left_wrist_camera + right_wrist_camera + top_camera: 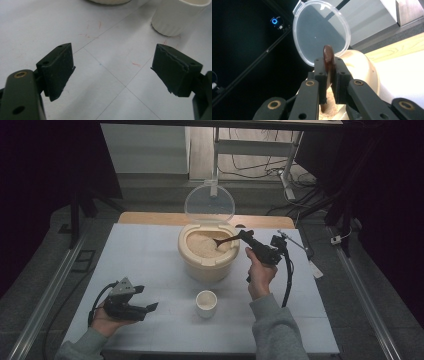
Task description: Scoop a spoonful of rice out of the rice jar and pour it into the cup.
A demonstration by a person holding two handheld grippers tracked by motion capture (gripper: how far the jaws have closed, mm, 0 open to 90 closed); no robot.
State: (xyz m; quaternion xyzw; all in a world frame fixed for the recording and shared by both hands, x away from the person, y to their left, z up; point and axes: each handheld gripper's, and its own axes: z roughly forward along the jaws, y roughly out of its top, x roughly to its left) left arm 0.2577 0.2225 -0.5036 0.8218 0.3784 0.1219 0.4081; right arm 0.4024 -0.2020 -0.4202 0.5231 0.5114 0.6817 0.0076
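My right gripper (pixel 248 238) was clamped on the handle of a dark brown spoon (pixel 226 240), jaws pressed together on it with the handle end standing up between them in the right gripper view (pixel 328 56). The spoon's bowl lay down in the grain filling the beige container (pixel 206 265), which stood at the far middle of the table (pixel 145 255) with its clear hinged lid (pixel 209 202) tipped up and back.

My left gripper (pixel 131 306) rested near the left front of the table, jaws spread wide and holding nothing; the left gripper view showed bare tabletop between them.

The small white cup (pixel 206 303) stood empty, as far as I could tell, near the front edge, just in front of the container and to the right of the left gripper.

I judged the step in hand to be the scooping of grain. The next move called for lifting the spoon level, so the load stayed on, and carrying it toward me to a position over the cup before tilting it.
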